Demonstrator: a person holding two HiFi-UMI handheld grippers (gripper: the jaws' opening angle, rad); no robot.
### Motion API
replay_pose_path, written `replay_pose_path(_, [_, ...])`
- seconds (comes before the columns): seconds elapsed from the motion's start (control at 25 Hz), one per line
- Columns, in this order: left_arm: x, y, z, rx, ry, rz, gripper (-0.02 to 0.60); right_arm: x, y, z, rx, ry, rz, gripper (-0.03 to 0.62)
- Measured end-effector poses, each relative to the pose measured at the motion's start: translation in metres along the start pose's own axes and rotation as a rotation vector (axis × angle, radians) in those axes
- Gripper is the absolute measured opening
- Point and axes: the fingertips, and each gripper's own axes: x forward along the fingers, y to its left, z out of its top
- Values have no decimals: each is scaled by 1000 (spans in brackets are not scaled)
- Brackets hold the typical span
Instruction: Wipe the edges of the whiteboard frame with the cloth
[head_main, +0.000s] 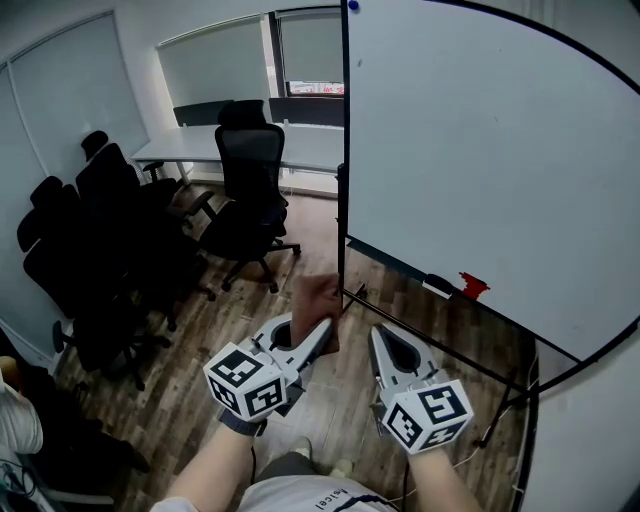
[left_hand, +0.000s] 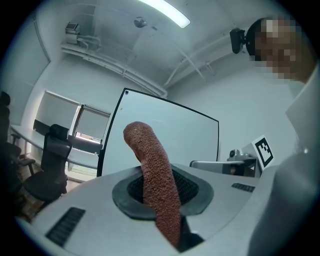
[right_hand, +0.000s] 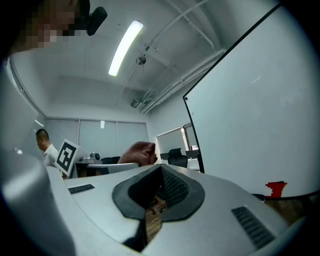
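In the head view the left tongs (head_main: 324, 326) are closed on a brownish-red cloth (head_main: 317, 297). The cloth rises out of their tips with its long axis pointing up and away from the person. It sits just beside the lower part of the whiteboard frame (head_main: 344, 150), at that black left edge; whether it touches cannot be told. The right tongs (head_main: 384, 337) are held near it, pointing the same way, well below the whiteboard (head_main: 480, 140). The ledge (head_main: 400, 266) along the board's lower edge carries a red item (head_main: 472, 285) and a small dark-and-white piece (head_main: 437, 287). Black office chairs (head_main: 245, 190) stand on the wooden floor (head_main: 250, 310).

In the left gripper view the cloth (left_hand: 152, 175) is a thick, looped-pile strip pinched between the jaws, standing upright with its rounded top bent to the left. The whiteboard (left_hand: 170, 135) stands behind it.

In the right gripper view the jaws are drawn to a narrow slit with nothing between them; only floor shows through. The cloth (right_hand: 138, 152) shows to the left as a bunched lump, the red item (right_hand: 276, 188) to the right.
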Motion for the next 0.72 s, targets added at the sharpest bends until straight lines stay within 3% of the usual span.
replay_pose_path(0.32, [33, 31, 4, -31, -7, -1, 57, 23, -24, -1, 12, 12, -6, 3])
replay_pose_path(0.48, [55, 64, 11, -53, -11, -4, 57, 49, -39, 4, -5, 18, -23, 3])
replay_pose_path(0.72, [98, 119, 35, -27, -34, -22, 57, 112, -69, 23, -17, 12, -45, 3])
